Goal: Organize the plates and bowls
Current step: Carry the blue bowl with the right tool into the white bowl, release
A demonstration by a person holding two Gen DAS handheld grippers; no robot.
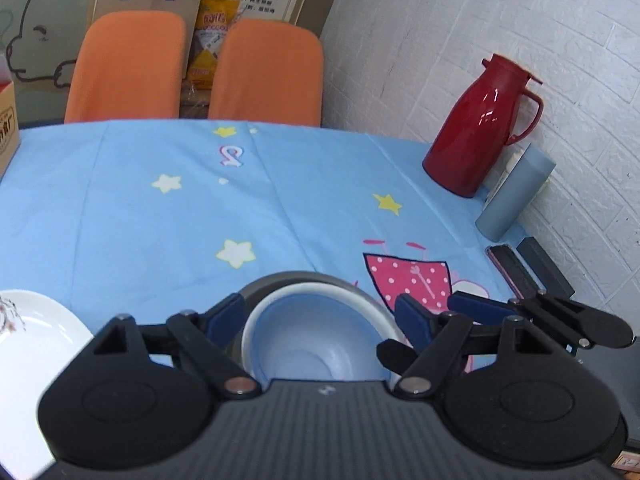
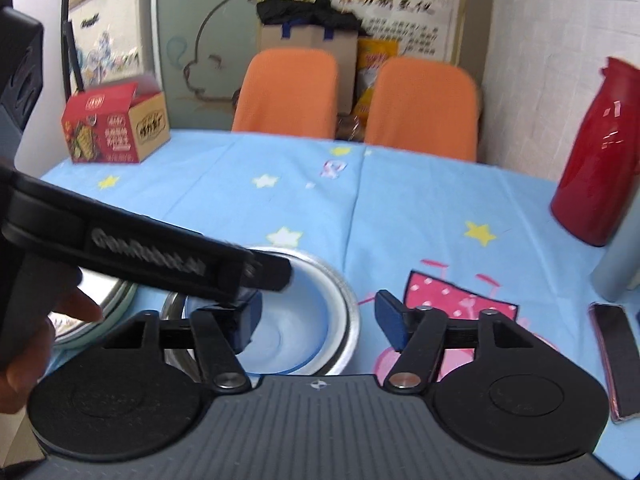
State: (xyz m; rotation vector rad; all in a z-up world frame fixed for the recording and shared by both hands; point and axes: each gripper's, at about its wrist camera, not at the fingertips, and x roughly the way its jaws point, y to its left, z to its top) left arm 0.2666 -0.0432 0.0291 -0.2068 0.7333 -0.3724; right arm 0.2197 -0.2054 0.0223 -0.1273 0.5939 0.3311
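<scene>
1. A pale blue plastic bowl (image 1: 316, 340) sits nested inside a grey metal bowl (image 1: 296, 280) on the counter (image 1: 160, 216) with a light blue star-printed cloth.
2. The left hand-held gripper (image 1: 320, 320) stands spread on both sides of this bowl, without pressing it.
3. The right hand-held gripper (image 2: 318, 320) is spread wide and empty, at the bowl's right rim.
4. A white plate (image 1: 36, 340) lies left of the bowl.

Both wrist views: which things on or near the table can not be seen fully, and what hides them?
- Blue bowl and metal bowl under it: near sides hidden by the gripper bodies in both views.
- White plate: cut by the left edge of the left wrist view and covered by the gripper housing.
- Phone: partly cut off at the right edge of the right wrist view.
- Red jug: blurred, cut by the right edge there.
</scene>
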